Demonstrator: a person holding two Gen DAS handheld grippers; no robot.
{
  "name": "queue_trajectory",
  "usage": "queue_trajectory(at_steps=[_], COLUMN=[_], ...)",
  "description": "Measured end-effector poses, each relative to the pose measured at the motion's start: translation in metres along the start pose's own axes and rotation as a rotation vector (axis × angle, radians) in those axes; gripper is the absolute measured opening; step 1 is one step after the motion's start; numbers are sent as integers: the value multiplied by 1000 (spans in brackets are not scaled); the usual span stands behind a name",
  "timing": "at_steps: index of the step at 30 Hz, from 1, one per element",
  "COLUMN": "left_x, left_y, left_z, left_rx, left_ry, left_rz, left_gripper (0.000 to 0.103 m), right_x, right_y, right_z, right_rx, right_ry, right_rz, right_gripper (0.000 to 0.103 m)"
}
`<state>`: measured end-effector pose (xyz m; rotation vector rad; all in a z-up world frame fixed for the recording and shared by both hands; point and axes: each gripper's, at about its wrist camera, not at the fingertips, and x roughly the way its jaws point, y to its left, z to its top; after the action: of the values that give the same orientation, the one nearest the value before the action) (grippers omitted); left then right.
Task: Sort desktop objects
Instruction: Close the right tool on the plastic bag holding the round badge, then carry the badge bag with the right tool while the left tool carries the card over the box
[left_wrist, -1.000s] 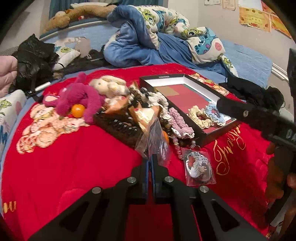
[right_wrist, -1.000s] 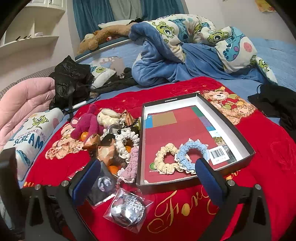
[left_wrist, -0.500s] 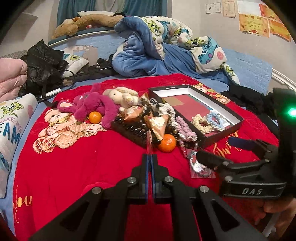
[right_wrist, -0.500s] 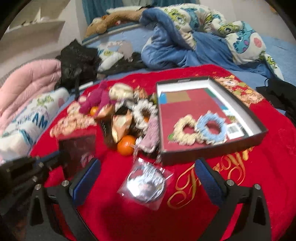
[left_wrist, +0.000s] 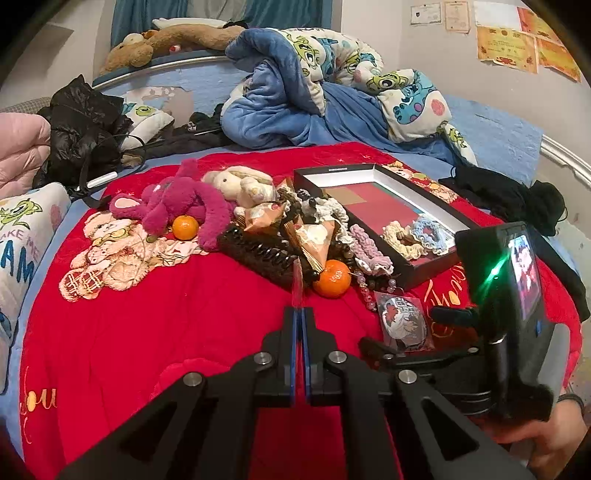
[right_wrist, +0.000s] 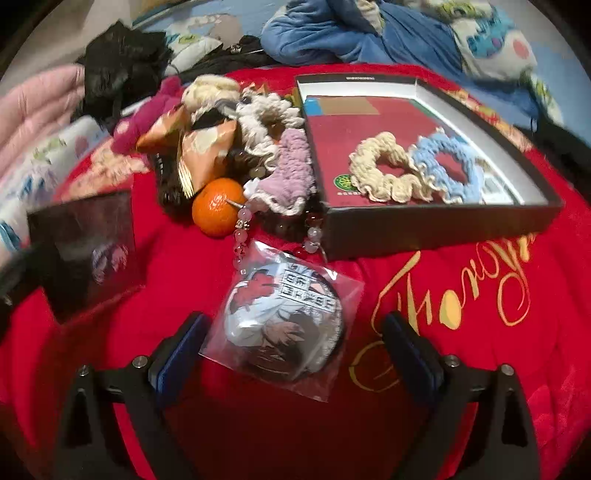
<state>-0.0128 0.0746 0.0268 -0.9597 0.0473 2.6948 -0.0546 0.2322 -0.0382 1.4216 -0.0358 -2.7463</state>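
On the red bedspread (right_wrist: 461, 387), an orange (right_wrist: 218, 212) and bead string (right_wrist: 242, 225) just beyond a bagged round badge (right_wrist: 284, 325), black box (right_wrist: 443, 232) behind, badge lying untouched between the closing right gripper (right_wrist: 295, 350) jaws, left gripper (left_wrist: 299, 325) jaws clamped on a thin clear sleeve (left_wrist: 296, 284).

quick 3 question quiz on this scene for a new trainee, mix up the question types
1. True or false: the box holds two crocheted scrunchies.
2. What lies between the pads of the right gripper? A) an orange B) a bagged round badge C) a plush toy
3. Fill in: the left gripper is shut on a thin clear ____.

Key:
1. True: a cream scrunchie and a blue scrunchie.
2. B: the badge lies between the closing jaws, not yet pressed.
3. Plastic sleeve.
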Motion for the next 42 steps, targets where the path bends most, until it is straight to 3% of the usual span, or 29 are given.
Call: queue_trajectory(at_steps=[12,16,25,29,42], left_x=[4,3,-3,-9,-36], left_y=[-10,-13,-18,-20,-30], left_z=[-1,-2,-2,-2,7], left_rx=[13,19,29,35,32], left_ry=[2,3,-12,-26,-97], left_rz=[-12,-18,-7,-9,-1], left_gripper=[3,3,3,3,3], right_x=[-1,-6,-18,-27,-55], right_y=[0,4,15,17,24], right_z=[1,1,1,0,0], right_rx=[25,10,-20,-22,-44], right_ry=[-9,-30,-66,-91,-185], right_rz=[-9,-14,-20,2,-51], right_gripper=[96,74,56,56,56])
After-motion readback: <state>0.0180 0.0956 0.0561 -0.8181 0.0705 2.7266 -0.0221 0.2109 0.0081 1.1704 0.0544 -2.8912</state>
